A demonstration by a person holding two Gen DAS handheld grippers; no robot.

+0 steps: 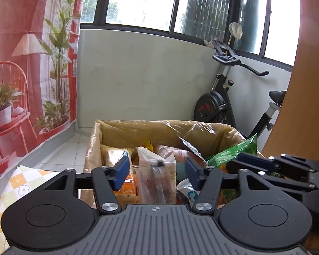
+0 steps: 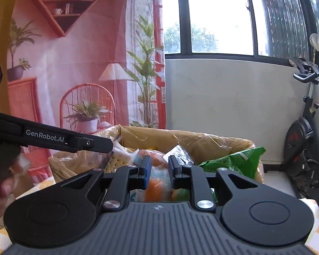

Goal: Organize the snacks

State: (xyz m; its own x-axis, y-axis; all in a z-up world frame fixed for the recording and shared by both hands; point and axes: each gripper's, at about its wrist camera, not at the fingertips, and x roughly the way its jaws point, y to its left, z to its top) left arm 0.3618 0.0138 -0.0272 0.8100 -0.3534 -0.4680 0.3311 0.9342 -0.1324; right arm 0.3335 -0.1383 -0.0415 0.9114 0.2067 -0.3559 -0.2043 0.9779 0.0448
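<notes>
Hovering over the snack box point(image 1: 108, 131), left hand-held gripper point(image 1: 157, 173) spread wide, right hand-held gripper point(image 2: 158, 170) narrowly parted, both empty.

The box point(image 1: 108, 131) is brown cardboard under a glossy, crinkled clear plastic liner point(image 1: 202, 129). Snack packs inside look like shiny film: a clear wrapper point(image 1: 151, 170), a green bag point(image 1: 231, 153). Each claw point(image 1: 157, 172) point(image 2: 158, 171) is matt black plastic with ribbed grey housing, blue pads point(image 1: 122, 173) and polished metal bolts point(image 1: 110, 206).
</notes>
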